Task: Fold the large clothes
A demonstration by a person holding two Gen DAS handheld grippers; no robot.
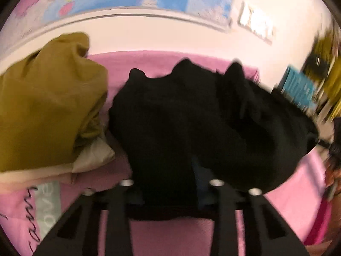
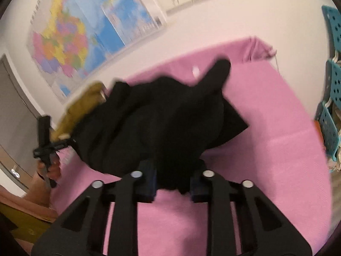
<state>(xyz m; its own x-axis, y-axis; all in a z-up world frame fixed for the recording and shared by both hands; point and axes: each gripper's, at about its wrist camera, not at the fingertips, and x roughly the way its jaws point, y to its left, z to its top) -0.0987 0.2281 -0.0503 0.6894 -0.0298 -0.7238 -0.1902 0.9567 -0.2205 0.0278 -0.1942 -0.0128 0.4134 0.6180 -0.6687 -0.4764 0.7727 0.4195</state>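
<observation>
Black garment [image 1: 191, 123]: bunched on pink bench [image 2: 266, 149], near edge clamped by left hand-held gripper [image 1: 170, 192] and right hand-held gripper [image 2: 172, 183]; to be lifted evenly, spread flat before folding

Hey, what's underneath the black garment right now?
Under the black garment lies the pink cover, showing all round it. Its left edge sits against a mustard garment. Whatever lies beneath its bunched middle is covered and can't be seen.
</observation>
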